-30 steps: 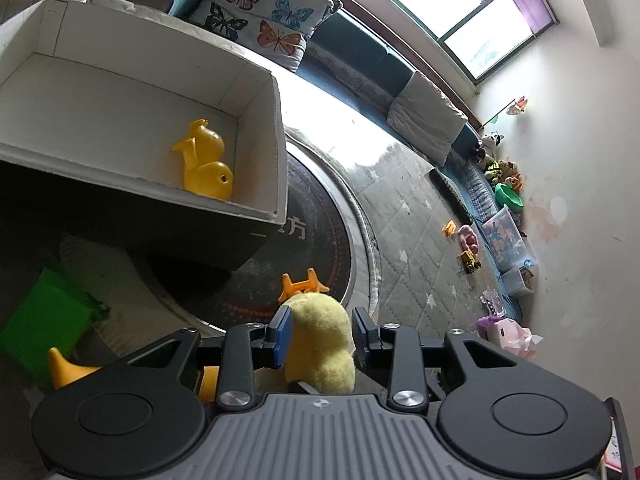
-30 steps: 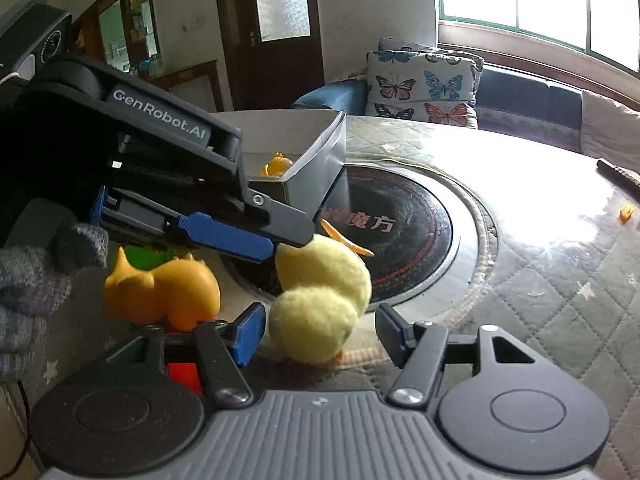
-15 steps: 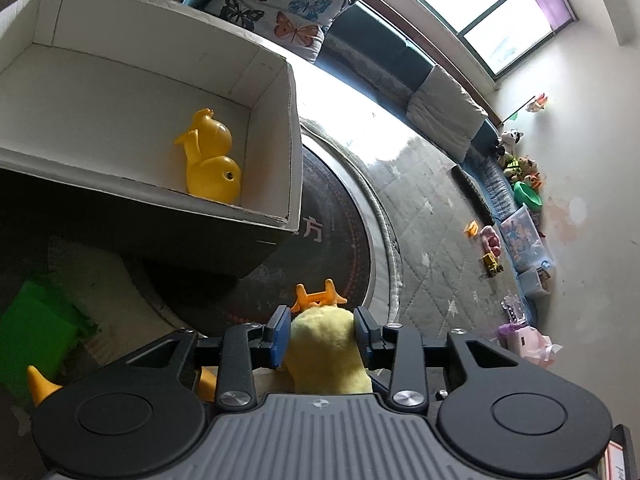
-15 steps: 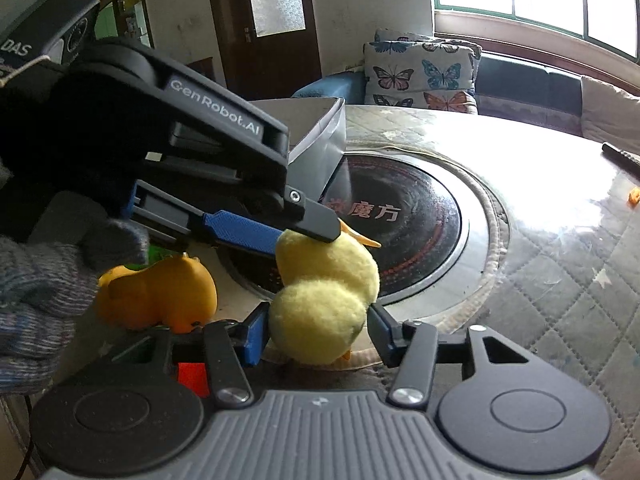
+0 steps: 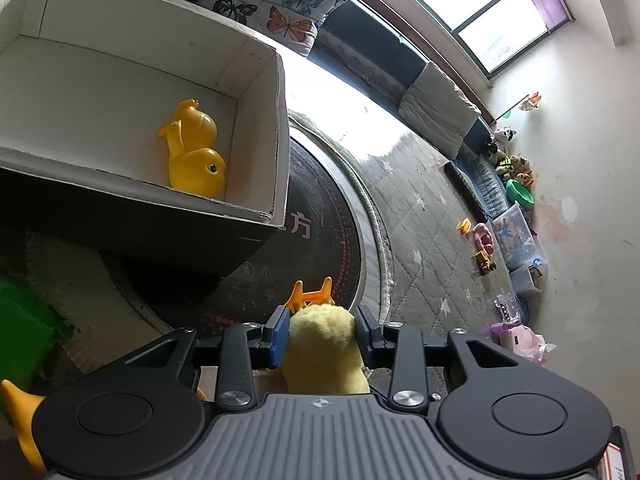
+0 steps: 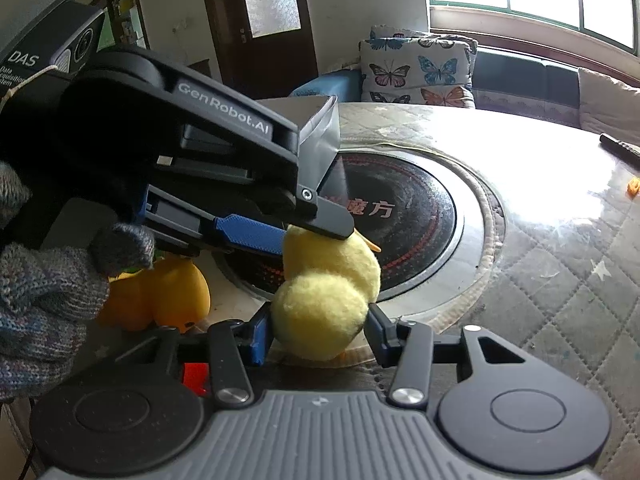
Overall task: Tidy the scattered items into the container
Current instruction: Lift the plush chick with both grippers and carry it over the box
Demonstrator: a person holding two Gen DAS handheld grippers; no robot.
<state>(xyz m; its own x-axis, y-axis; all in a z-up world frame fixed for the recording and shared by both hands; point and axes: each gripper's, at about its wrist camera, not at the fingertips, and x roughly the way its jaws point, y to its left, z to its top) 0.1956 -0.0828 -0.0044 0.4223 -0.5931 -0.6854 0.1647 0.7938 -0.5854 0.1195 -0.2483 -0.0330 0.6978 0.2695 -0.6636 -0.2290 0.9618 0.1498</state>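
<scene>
A plush duck (image 6: 326,304) is gripped at once by both tongs on the worktop (image 6: 560,280): the right tongs (image 6: 320,330) have just been closing and are now pressed on its lower, rounder part, while the left tongs (image 5: 322,330), after a slight easing, are clamped on its upper part, seen in the right view reaching in from ten o'clock. In the left view the box (image 5: 280,128) lies at about eleven o'clock from the duck, just beside the dark disc (image 6: 400,208), and a yellow plastic duck (image 5: 192,152) is already lying inside it. An orange toy (image 6: 168,296) rests on the worktop at nine o'clock from the plush duck, close under a gloved hand (image 6: 44,304). The chief risk is judged to be the double hold: if the two tongs are drawn apart or lifted unevenly, the soft body could be stretched, twisted or pulled out of one grip and dropped short of the box. Should one pair be released too early, the plush could sag and slip. The orange toy could also be knocked by the left tongs on lifting.
</scene>
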